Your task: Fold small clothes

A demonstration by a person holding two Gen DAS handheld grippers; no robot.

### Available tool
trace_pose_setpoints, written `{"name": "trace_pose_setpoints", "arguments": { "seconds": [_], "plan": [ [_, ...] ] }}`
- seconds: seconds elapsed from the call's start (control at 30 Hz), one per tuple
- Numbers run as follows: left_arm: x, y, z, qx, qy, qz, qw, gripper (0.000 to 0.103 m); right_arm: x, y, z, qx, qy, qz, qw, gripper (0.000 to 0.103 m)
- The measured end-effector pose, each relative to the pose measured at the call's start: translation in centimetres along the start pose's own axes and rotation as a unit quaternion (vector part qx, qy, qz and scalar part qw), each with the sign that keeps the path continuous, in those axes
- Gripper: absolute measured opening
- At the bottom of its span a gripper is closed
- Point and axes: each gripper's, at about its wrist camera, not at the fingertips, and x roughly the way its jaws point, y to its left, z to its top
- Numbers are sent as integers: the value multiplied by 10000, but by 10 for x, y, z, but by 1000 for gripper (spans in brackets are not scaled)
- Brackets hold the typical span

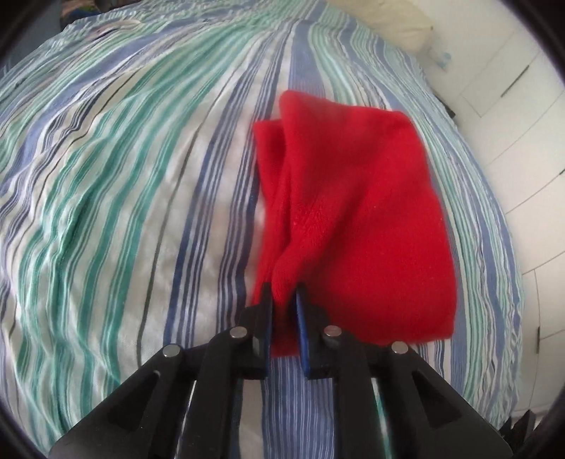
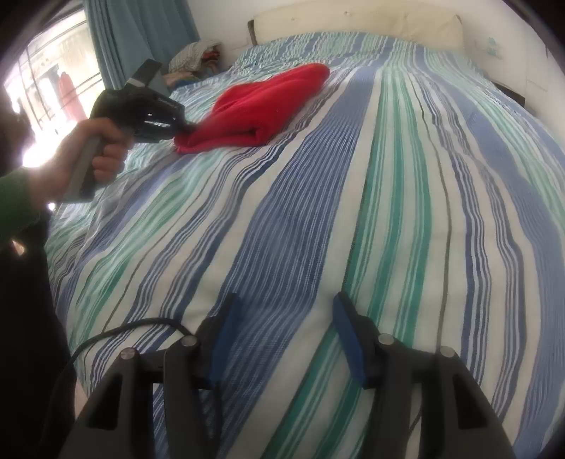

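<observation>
- One red garment point(image 1: 353, 197) on the striped bedspread point(image 1: 106, 176), folded over on itself, lying right of centre in the left wrist view and upper left of centre in the right wrist view point(image 2: 261, 106).
- One left gripper point(image 1: 284, 293), fingers nearly together, a bunched edge of the red cloth between the two blue pads point(image 1: 302, 314); pinching that edge, near edge of the cloth lifted slightly at the pinch.
- Seen from the right wrist camera at far left: one hand point(image 2: 95, 151) wrapped round the grey handle of that same gripper point(image 2: 183, 132), one green sleeve point(image 2: 14, 201) behind it, tips buried in the garment's near-left corner.
- One right gripper point(image 2: 282, 317) low in its own view, two blue-padded fingers point(image 2: 348, 328) spread well apart, only bedspread between them, well apart from the garment.
- One black cable point(image 2: 116, 332) curving off at lower left beside that gripper.
- One teal curtain point(image 2: 141, 31) upper left, one small heap of other clothes point(image 2: 197, 56) beside the bed's far corner, blurred.
- One cream headboard point(image 2: 353, 24) across the far end.
</observation>
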Motion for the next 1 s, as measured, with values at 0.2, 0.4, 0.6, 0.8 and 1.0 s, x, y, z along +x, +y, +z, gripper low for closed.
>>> {"name": "trace_pose_setpoints", "arguments": {
  "seconds": [0.2, 0.4, 0.6, 0.8, 1.0],
  "plan": [
    [-27, -2, -8, 118, -279, 217, 9993, 51, -18, 4, 36, 28, -43, 179, 9998, 54],
    [6, 15, -15, 18, 359, 678, 9971, 41, -37, 15, 106, -108, -578, 300, 9978, 54],
    [-47, 31, -9, -284, -308, 37, 9991, 75, -22, 8, 112, 75, -243, 537, 9982, 63],
    [-24, 32, 28, -523, -332, -770, 9951, 96, 9, -40, 143, 1031, -252, 1002, 9893, 70],
    [38, 16, 41, -538, 215, -493, 9971, 96, 93, -69, 214, 1997, -53, 1664, 9656, 75]
  ]
}}
